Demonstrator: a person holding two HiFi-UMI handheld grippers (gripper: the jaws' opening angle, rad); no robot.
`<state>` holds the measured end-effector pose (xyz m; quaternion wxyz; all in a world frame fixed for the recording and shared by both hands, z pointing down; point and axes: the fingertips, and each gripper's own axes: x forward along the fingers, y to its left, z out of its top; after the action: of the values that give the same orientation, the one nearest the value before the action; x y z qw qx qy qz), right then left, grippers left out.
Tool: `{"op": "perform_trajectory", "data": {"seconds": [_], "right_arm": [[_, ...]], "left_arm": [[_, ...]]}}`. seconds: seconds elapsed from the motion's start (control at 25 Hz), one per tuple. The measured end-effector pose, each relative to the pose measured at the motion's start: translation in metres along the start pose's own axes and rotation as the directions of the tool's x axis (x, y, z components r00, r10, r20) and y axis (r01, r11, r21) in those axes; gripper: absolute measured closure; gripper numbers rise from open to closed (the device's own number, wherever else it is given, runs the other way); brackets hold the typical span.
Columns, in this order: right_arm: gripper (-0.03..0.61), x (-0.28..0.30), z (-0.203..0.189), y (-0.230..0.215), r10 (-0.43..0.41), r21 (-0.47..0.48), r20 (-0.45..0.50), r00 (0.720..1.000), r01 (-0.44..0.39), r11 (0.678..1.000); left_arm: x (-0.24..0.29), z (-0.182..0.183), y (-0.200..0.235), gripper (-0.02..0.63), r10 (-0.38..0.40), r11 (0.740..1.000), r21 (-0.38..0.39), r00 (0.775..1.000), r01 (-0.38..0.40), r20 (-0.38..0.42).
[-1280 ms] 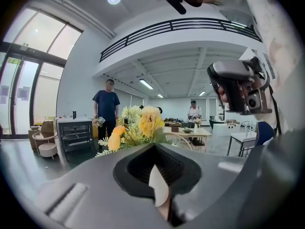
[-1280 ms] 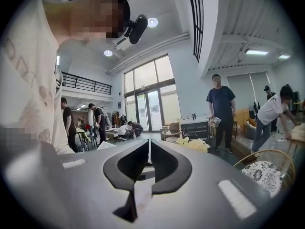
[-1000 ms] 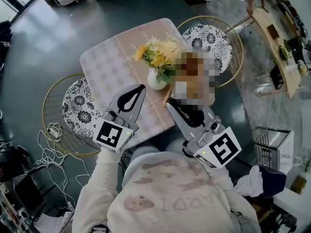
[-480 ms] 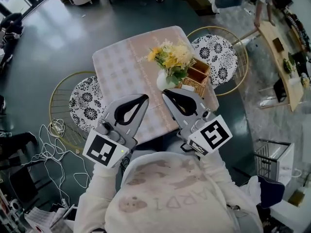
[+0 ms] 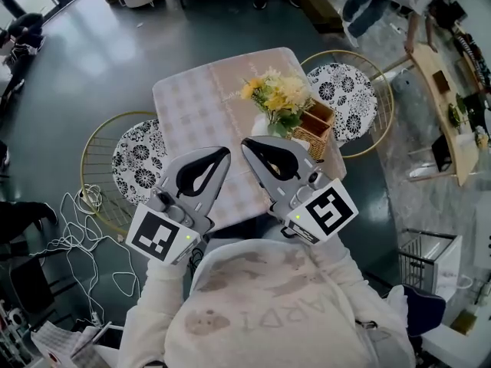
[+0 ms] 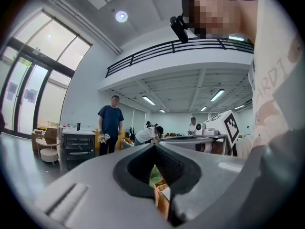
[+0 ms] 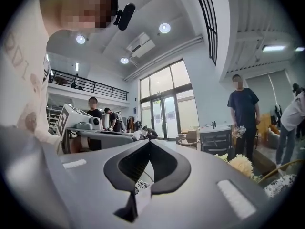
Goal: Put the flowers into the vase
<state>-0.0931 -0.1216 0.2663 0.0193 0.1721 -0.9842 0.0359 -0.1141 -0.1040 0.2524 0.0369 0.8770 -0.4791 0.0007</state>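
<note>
left hand-held gripper [image 5: 221, 154] pressed together, empty | right hand-held gripper [image 5: 249, 144] pressed together, empty | flowers [image 5: 278, 94] in vase [image 5: 259, 124] on surface [image 5: 196, 102]

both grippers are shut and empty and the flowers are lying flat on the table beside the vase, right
Not quite. The head view shows the flowers standing in the white vase, not lying flat on the table. The rest holds: the left gripper and the right gripper are both shut and empty.
</note>
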Motion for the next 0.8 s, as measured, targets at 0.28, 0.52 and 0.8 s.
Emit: {"op": "perform_trajectory", "data": {"seconds": [0.28,0.52,0.8], "right_arm": [[0.552,0.0056,0.0007,0.0079,0.014,0.0,0.0,1.0,-0.014,1.0],[0.552,0.0044,0.003,0.0069,0.016,-0.009,0.0,1.0,-0.016,1.0],[0.552,0.0028,0.0048,0.0031,0.027,-0.012,-0.007,1.0,-0.027,1.0]], "left_arm": [[-0.0012,0.0011,0.0043,0.612,0.018,1.0,-0.016,1.0,-0.017,0.021],[0.0012,0.0038,0.0048,0.612,0.03,1.0,-0.011,0.999,-0.03,0.038],[0.0082,0.0083,0.0048,0.613,0.031,0.999,-0.013,0.998,-0.03,0.048]]}}
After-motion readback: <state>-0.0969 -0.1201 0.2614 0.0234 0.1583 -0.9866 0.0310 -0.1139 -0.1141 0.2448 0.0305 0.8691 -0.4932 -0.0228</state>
